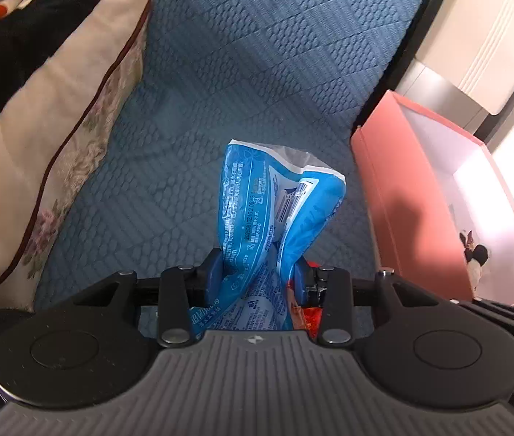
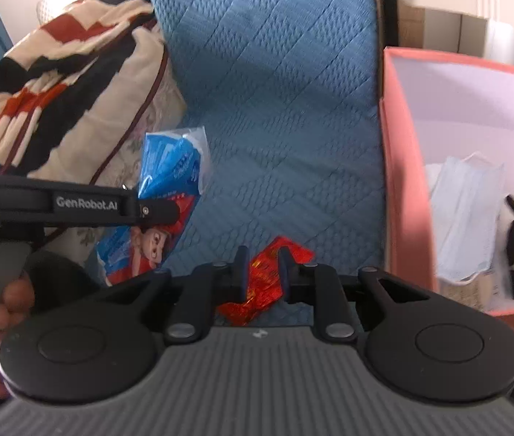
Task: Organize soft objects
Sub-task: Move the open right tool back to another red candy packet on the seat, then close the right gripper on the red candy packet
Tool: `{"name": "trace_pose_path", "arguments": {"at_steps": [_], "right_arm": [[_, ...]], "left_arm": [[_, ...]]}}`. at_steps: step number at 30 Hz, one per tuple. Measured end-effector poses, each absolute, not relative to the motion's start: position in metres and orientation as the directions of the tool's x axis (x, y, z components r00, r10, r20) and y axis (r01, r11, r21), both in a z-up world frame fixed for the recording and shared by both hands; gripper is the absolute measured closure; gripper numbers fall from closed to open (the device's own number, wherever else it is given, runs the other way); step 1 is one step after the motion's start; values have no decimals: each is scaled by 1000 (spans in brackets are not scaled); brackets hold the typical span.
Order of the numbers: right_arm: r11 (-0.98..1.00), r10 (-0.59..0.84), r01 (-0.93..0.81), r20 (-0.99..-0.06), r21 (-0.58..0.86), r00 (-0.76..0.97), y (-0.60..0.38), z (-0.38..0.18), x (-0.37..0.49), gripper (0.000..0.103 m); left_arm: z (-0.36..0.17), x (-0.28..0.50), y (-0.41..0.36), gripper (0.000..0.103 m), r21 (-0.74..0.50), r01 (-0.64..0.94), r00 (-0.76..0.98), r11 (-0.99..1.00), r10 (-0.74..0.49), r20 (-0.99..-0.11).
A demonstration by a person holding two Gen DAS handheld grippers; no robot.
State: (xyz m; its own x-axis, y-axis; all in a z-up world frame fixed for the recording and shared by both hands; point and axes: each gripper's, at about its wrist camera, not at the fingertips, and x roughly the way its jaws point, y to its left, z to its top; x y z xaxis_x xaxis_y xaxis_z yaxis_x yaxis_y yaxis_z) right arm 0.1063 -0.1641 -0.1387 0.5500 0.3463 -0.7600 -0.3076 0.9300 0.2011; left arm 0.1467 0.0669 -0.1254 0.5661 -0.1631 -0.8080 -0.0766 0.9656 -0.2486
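Gripping is confirmed: blue packet (image 1: 257, 218) is clamped by left gripper (image 1: 257, 276); red wrapper (image 2: 264, 276) sits between near-closed right gripper (image 2: 262, 272) pads, contact not discernible.

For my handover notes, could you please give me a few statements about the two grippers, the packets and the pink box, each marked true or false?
1. The left gripper is clamped on a crinkled blue plastic packet. True.
2. The small red foil wrapper lies inside the pink cardboard box. False: it sits between the right gripper's fingers, over the blue quilted cover.
3. A pale blue face mask lies in the box. True.
4. The box is lidded. False: its top is open.
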Motion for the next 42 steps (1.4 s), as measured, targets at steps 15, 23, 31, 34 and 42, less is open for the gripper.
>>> {"name": "trace_pose_path", "arguments": {"at_steps": [15,23,31,34,42], "right_arm": [[903,363,-383,-825,197,433,-125,-200,124,46],[889,291,-453,-843,64,451,-109,-217,126,46],[904,301,-417,-833,95,464,-117,-217,130,61],[918,283,-387,-832,91,476,-121,-214,130,62],[936,283,-334,-800,110,530,-140,-190,126,67]], "left_arm": [[-147,139,87,59,-248,-121,531,961,-148,-835],[-152,132,91,59,-242,-141,518,960,-137,-844],[-151,132,91,59,-240,-144,522,960,-132,-843],[-150,131,89,59,-238,-138,524,962,-133,-841],[-144,130,81,59,-230,-119,530,966,-134,-837]]}}
